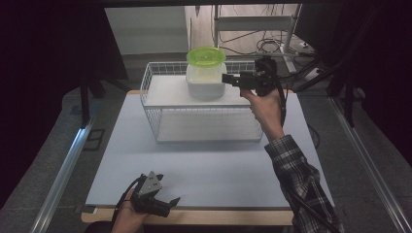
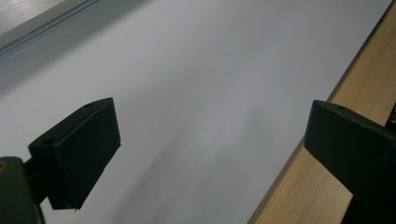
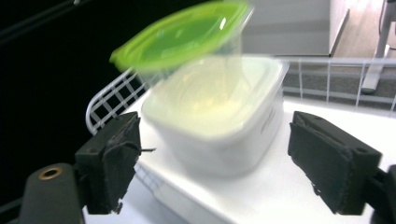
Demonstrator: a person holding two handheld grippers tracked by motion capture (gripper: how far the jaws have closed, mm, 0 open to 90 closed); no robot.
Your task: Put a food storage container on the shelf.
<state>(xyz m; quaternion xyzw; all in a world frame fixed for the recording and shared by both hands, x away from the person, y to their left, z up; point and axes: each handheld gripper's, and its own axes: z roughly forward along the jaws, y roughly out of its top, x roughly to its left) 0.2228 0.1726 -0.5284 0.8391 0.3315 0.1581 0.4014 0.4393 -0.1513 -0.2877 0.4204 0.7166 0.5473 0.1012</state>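
Jaws of right gripper [image 1: 227, 79] gape beside white container [image 1: 206, 81] (green-lidded tub [image 1: 206, 57] atop), wire rack [image 1: 150, 104] around.

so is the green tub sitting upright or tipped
Tipped. In the right gripper view the green tub leans on top of the white tub, its lid slanting.

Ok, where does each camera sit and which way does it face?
High view: above the person's side, looking forward and down on the table and wire rack; both forearms and tools show.
Left gripper view: on the left tool, low at the table's near edge; its open jaws show.
Right gripper view: on the right tool, facing the white container and green-lidded tub; open jaws apart from them.
Shared: high and right views show both containers.
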